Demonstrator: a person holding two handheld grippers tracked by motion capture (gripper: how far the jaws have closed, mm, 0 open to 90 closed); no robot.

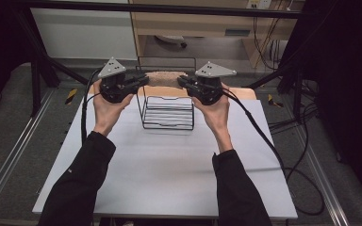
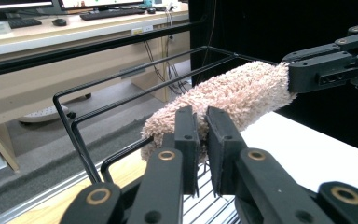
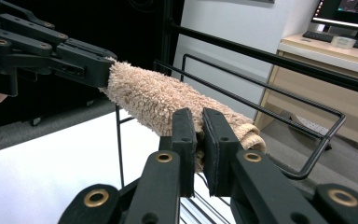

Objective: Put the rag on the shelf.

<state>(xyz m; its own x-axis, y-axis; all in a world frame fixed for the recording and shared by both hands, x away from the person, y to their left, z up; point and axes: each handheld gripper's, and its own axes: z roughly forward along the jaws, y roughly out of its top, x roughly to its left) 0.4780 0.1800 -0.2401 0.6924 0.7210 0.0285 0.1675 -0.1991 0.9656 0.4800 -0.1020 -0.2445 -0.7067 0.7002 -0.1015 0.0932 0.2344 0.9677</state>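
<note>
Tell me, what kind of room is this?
Probably a lab or office workroom: a desk with keyboards and a monitor, black framing around a white table, and cables trailing across the grey floor.

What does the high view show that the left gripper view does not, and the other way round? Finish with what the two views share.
High view alone: both of the person's hands, the left hand among them, the dark sleeves, the whole white table and the grey plates on top of the grippers.

Left gripper view alone: a desk with a keyboard behind the rack, and the left gripper up close, its jaws pinching one end of the towel.

Shared: the rolled beige towel, the black wire rack and the right gripper clamped on the towel's other end.
</note>
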